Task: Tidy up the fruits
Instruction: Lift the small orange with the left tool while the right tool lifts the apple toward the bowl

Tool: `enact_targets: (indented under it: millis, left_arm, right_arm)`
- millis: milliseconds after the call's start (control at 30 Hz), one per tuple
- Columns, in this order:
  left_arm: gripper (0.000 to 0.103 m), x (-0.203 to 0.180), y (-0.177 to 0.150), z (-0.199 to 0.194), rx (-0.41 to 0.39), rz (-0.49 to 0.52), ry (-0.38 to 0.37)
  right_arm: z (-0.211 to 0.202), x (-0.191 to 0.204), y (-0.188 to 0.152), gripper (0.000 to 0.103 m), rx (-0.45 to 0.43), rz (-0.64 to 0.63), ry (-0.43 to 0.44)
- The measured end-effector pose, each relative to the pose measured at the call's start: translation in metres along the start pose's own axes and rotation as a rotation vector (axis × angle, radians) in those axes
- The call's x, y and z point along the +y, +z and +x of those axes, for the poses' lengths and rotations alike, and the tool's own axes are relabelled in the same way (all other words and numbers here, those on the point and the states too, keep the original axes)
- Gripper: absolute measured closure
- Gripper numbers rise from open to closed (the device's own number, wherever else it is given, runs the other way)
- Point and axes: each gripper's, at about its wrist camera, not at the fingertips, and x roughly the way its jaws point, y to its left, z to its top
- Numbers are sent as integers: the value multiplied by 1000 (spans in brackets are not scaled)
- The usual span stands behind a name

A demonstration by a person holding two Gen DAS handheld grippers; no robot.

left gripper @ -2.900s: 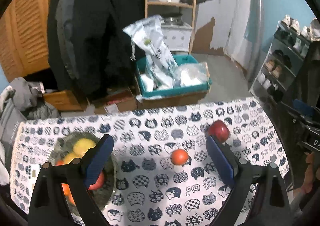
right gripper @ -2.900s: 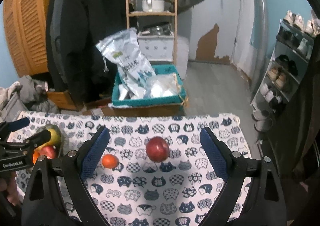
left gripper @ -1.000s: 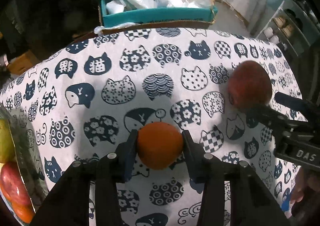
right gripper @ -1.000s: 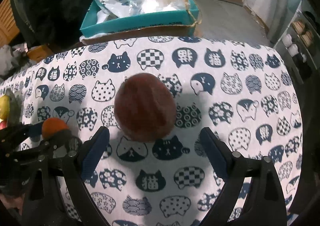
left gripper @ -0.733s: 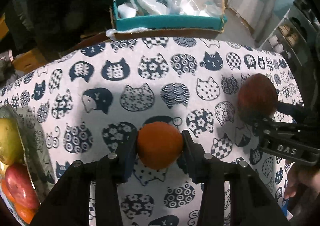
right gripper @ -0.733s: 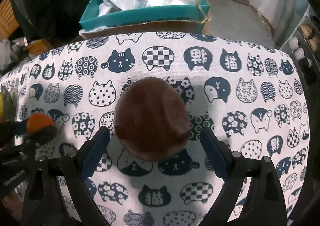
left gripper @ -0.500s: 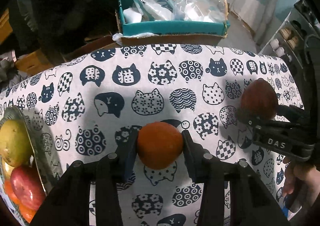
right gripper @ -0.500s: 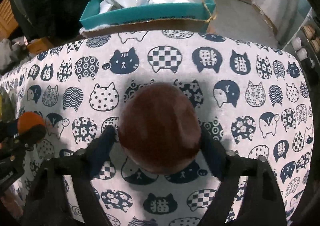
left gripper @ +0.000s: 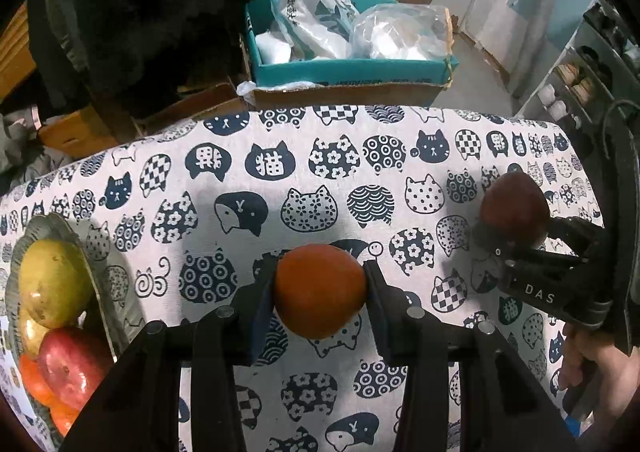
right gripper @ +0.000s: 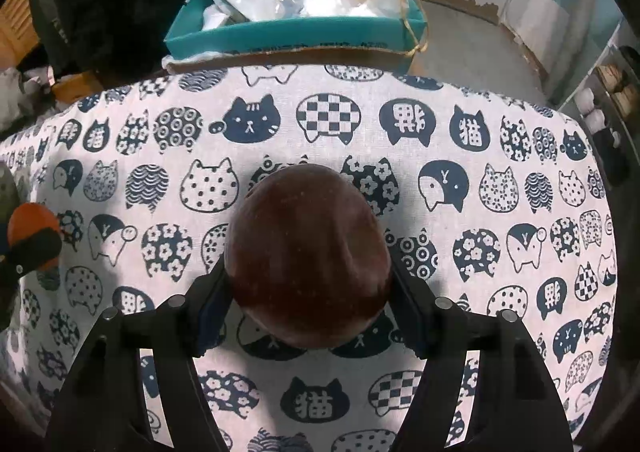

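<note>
Right hand-held gripper now pinches apple; left grips orange, bowl left-view only

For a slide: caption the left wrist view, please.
Left gripper clamps an orange above the cat-print cloth; fruit bowl at left.

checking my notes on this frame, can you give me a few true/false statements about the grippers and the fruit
1. The left gripper is shut on the orange. True.
2. The right gripper is open and holds nothing. False: it is shut on the dark red apple.
3. The bowl at the left already holds fruit, among them a yellow-green fruit. True.
4. The teal box stands on the cat-print cloth. False: it stands beyond the far edge of the cloth.
</note>
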Motion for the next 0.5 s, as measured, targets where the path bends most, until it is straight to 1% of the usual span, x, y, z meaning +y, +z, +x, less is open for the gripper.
enact_targets:
  millis: [167, 500]
  left_arm:
    - [60, 1, -3, -15, -24, 1, 3]
    - [60, 4, -6, -57, -96, 0, 6]
  right_arm:
    - [-20, 3, -1, 32, -51, -7, 5]
    - [-80, 14, -2, 32, -158, -6, 31]
